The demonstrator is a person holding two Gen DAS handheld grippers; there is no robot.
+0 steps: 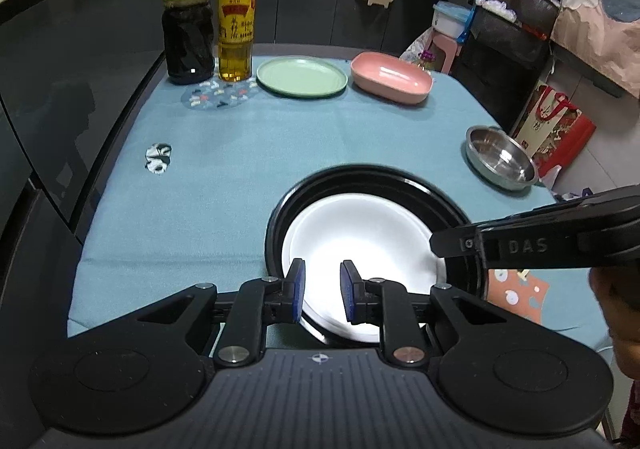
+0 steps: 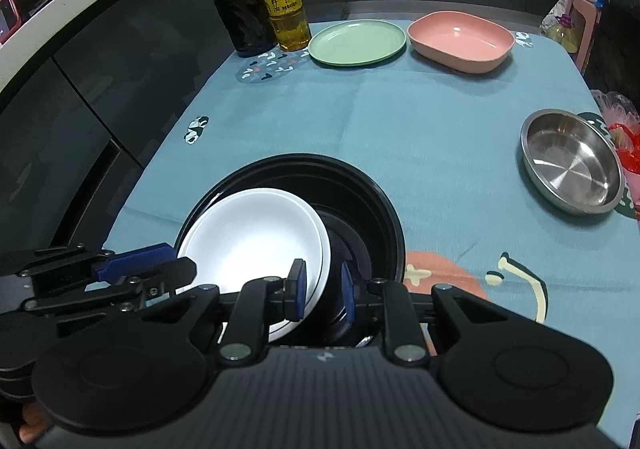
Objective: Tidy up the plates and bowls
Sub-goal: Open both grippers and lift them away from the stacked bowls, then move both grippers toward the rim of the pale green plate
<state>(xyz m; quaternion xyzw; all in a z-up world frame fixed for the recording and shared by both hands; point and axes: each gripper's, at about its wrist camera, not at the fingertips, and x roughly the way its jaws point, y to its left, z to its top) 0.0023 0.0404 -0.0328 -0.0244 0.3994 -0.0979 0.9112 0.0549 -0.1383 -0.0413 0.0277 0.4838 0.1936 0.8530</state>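
A white plate point(image 1: 360, 245) lies tilted inside a large black bowl point(image 1: 372, 179) at the near middle of the blue tablecloth. My left gripper point(image 1: 322, 287) is open, its fingers over the white plate's near rim. My right gripper point(image 2: 322, 291) is open, its jaws either side of the white plate's point(image 2: 256, 233) right rim, inside the black bowl point(image 2: 360, 185). The right gripper also shows in the left wrist view point(image 1: 452, 245), and the left gripper in the right wrist view point(image 2: 160, 263). A green plate point(image 1: 302, 76), a pink bowl point(image 1: 392, 77) and a steel bowl point(image 1: 500, 157) sit further off.
A dark vinegar bottle point(image 1: 187, 9) and a yellow oil bottle point(image 1: 237, 15) stand at the far left of the table on a patterned coaster point(image 1: 218, 97). Dark cabinets run along the left. A red bag point(image 1: 554, 127) and shelves stand right of the table.
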